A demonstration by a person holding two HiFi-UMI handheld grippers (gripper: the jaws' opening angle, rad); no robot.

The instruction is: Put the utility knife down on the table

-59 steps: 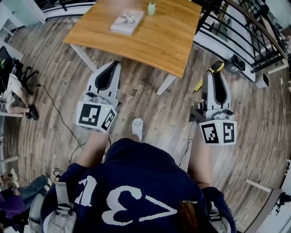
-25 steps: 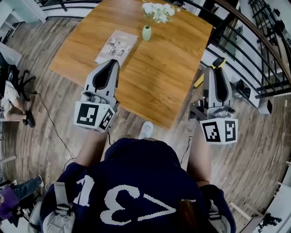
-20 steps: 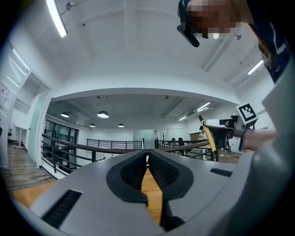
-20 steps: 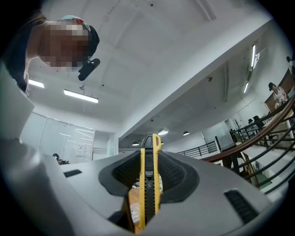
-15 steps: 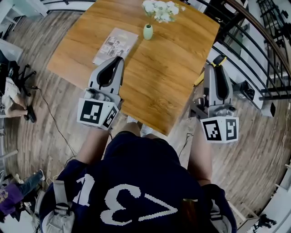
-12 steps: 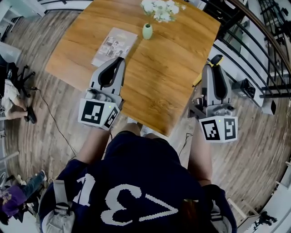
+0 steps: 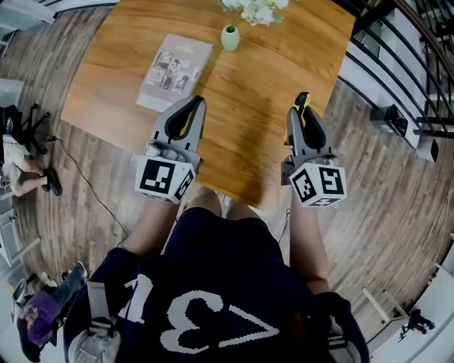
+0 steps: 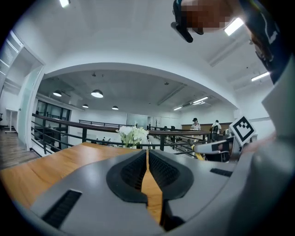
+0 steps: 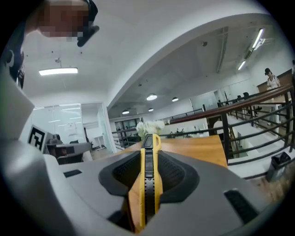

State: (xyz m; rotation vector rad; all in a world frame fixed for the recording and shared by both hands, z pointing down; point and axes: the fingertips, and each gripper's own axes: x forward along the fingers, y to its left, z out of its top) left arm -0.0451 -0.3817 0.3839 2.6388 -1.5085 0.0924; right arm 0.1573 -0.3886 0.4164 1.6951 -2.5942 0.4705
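Observation:
A yellow and black utility knife (image 9: 148, 177) stands clamped between the jaws of my right gripper (image 9: 148, 161), its tip pointing forward over the wooden table (image 9: 203, 150). In the head view the right gripper (image 7: 302, 113) hovers above the table's near right part, the utility knife's yellow end (image 7: 303, 99) poking out ahead. My left gripper (image 7: 189, 112) is shut with nothing in it and hangs above the table (image 7: 248, 135) near its front edge. Its jaws (image 8: 147, 168) meet in the left gripper view.
A magazine (image 7: 174, 71) lies on the table's left part. A small green vase (image 7: 230, 37) with white flowers (image 7: 257, 8) stands at the back. A black railing (image 7: 397, 57) runs along the right side. People stand far off (image 8: 196, 123).
I have walked up to the table, which now lies right under both grippers. The right gripper with the knife has swung left from beside the table edge to above the tabletop.

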